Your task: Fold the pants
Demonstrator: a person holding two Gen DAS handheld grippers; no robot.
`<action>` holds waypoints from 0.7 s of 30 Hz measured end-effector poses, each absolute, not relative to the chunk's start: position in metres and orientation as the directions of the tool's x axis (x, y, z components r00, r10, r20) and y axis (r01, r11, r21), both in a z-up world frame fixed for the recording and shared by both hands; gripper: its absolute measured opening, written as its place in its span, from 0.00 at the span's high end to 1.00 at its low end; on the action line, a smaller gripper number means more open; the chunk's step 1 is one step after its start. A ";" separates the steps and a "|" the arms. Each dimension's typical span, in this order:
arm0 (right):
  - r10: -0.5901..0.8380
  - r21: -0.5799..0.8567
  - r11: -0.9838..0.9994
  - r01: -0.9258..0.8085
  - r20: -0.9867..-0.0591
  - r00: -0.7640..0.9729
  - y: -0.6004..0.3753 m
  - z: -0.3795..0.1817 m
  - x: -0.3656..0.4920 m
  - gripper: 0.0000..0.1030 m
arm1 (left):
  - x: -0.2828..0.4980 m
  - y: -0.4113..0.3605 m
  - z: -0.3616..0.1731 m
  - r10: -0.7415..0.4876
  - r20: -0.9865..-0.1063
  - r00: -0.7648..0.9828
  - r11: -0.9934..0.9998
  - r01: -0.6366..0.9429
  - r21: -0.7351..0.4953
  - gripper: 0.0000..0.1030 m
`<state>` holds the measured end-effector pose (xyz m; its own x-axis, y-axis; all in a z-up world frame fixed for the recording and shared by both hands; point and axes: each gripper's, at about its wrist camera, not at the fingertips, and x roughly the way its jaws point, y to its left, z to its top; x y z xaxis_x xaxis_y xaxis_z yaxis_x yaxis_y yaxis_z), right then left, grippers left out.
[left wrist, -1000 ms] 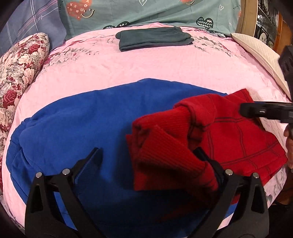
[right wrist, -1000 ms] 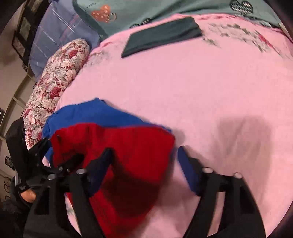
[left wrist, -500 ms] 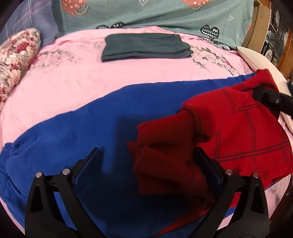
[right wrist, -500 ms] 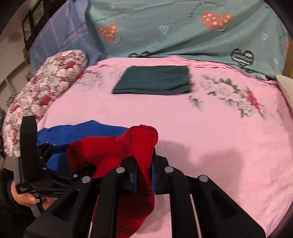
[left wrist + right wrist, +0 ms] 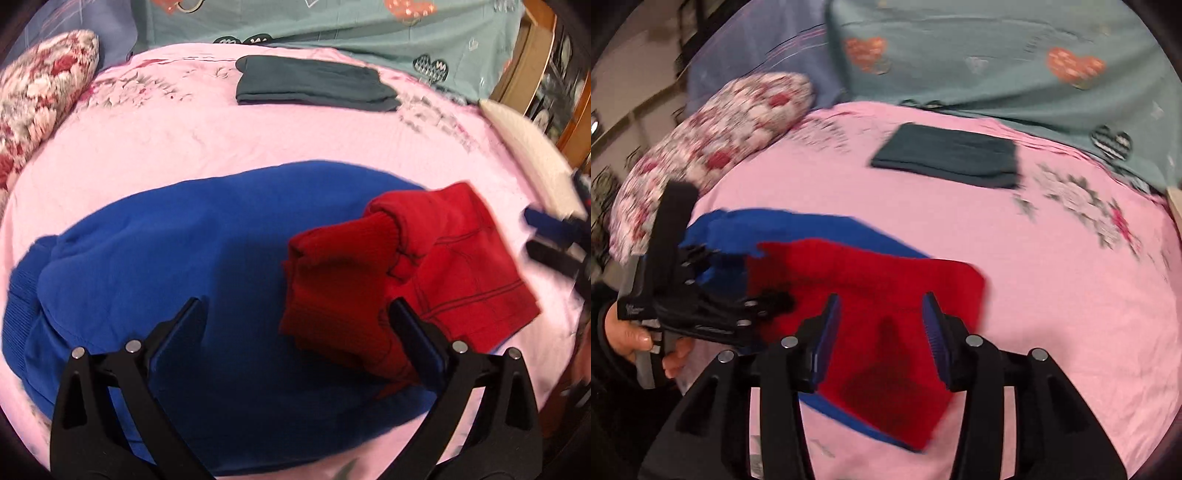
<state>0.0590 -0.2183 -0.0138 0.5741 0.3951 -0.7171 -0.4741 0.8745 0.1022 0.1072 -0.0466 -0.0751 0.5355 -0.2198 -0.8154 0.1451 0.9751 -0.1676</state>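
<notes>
Pink bedsheet (image 5: 221,140) is spread as work surface | red pants (image 5: 871,295) lie on blue garment (image 5: 184,258), 3 o'clock end | soft, limp; hem corners suggested | left gripper (image 5: 295,325) wide, empty | right gripper (image 5: 879,325) opening, nothing pinched

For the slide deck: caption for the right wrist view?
Right tool opening above red pants lying on blue pants on the pink bed.

Left gripper (image 5: 295,321): black frame, silver pivot screws, blue pads (image 5: 173,332). Right gripper (image 5: 879,332) alike, ribbed blue pads. Hand (image 5: 635,339) emerges from dark sleeve (image 5: 602,306).
</notes>
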 end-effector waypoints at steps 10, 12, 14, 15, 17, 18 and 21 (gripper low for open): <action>0.216 0.079 0.954 -0.290 -0.850 0.480 -0.233 -0.083 0.086 0.62 | 0.122 -0.025 -0.058 -0.259 -0.787 0.560 0.965 0.126 -0.229 0.02; 0.210 0.069 0.955 -0.287 -0.841 0.498 -0.232 -0.078 0.082 0.61 | 0.111 -0.016 -0.051 -0.230 -0.781 0.581 0.973 0.129 -0.190 0.02; 0.207 0.051 0.956 -0.290 -0.817 0.538 -0.229 -0.067 0.076 0.60 | 0.099 -0.003 -0.048 -0.190 -0.783 0.592 0.982 0.116 -0.151 0.02; 0.251 0.068 0.943 -0.325 -0.788 0.562 -0.221 -0.053 0.068 0.59 | 0.090 0.005 -0.049 -0.160 -0.786 0.598 0.987 0.103 -0.122 0.02; 0.341 0.086 0.904 -0.419 -0.738 0.582 -0.206 -0.035 0.052 0.54 | 0.080 0.018 -0.053 -0.115 -0.798 0.592 0.993 0.082 -0.082 0.02; 0.377 0.068 0.874 -0.481 -0.719 0.583 -0.192 -0.028 0.043 0.50 | 0.075 0.023 -0.056 -0.099 -0.805 0.585 0.995 0.074 -0.069 0.02; 0.373 -0.040 0.818 -0.573 -0.721 0.583 -0.157 -0.030 0.033 0.46 | 0.064 0.038 -0.064 -0.062 -0.815 0.577 0.998 0.052 -0.039 0.02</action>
<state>0.0329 -0.1567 -0.0297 0.5834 0.3735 -0.7212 -0.5733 0.8184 -0.0399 0.0638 0.0383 -0.0642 0.5766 -0.0622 -0.8147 0.0522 0.9979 -0.0392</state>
